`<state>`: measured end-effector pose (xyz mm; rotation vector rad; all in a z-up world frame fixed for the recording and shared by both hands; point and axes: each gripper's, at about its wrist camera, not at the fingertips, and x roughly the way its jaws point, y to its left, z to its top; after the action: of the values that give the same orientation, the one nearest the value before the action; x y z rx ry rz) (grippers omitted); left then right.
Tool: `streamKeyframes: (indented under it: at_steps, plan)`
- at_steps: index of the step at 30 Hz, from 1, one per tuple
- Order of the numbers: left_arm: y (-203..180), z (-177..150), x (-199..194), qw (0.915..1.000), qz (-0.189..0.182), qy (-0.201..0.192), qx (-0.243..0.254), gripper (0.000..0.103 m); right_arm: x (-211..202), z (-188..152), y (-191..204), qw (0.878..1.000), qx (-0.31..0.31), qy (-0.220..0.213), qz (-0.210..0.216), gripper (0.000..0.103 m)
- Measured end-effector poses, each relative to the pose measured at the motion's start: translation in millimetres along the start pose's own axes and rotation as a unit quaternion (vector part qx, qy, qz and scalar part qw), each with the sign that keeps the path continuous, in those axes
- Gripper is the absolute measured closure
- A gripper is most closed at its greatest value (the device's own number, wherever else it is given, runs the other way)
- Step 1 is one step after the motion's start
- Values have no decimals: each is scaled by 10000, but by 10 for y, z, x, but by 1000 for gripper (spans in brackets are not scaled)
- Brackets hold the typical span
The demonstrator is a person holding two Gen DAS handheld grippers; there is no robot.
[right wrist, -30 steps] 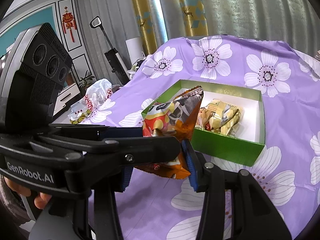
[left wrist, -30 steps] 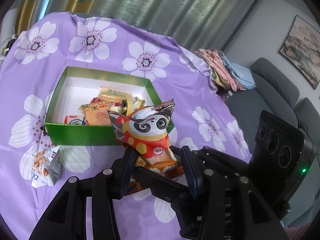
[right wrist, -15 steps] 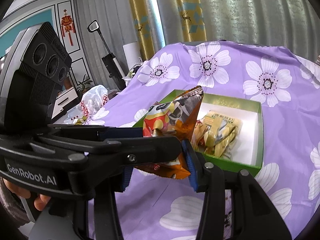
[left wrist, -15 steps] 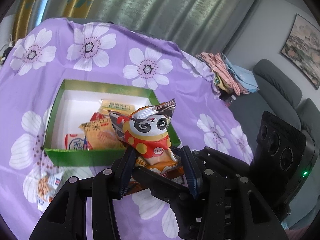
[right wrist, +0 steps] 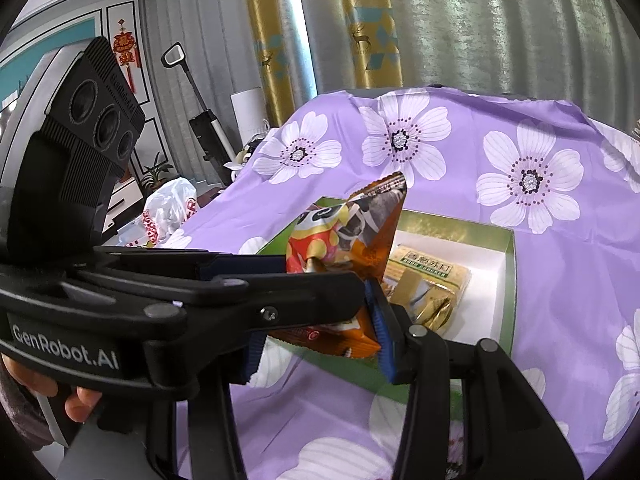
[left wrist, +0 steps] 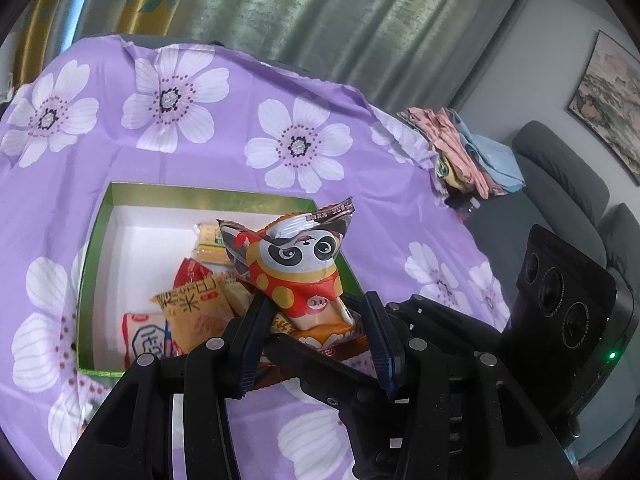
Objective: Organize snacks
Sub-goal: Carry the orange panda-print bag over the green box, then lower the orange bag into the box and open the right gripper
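Both grippers are shut together on a panda snack bag [left wrist: 296, 268], which also shows in the right wrist view [right wrist: 344, 248]. My left gripper [left wrist: 312, 344] and my right gripper [right wrist: 320, 340] hold it above the near right edge of a green box [left wrist: 100, 216] with a white inside. The box [right wrist: 508, 280] holds several snack packets [left wrist: 196, 308], among them a gold-green one [right wrist: 432, 276]. The bag hides part of the box's contents.
The table wears a purple cloth with white flowers [left wrist: 296, 144]. Folded clothes [left wrist: 468, 152] lie at its far right edge, beside a grey sofa [left wrist: 560, 184]. A white plastic bag [right wrist: 168, 208] and a vacuum [right wrist: 208, 128] stand off the table's left side.
Both grippers have carried the panda bag forward, from in front of the box to over its near edge. The loose packet at the lower left has left the view.
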<state>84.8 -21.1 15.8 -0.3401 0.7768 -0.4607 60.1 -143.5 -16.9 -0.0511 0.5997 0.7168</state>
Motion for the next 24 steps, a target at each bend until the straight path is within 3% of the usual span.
streamKeyframes:
  at_steps: [24]
  plan:
    - [327, 132, 434, 9992, 45, 305, -263, 56, 452, 15, -272, 9995, 165, 272, -49, 57]
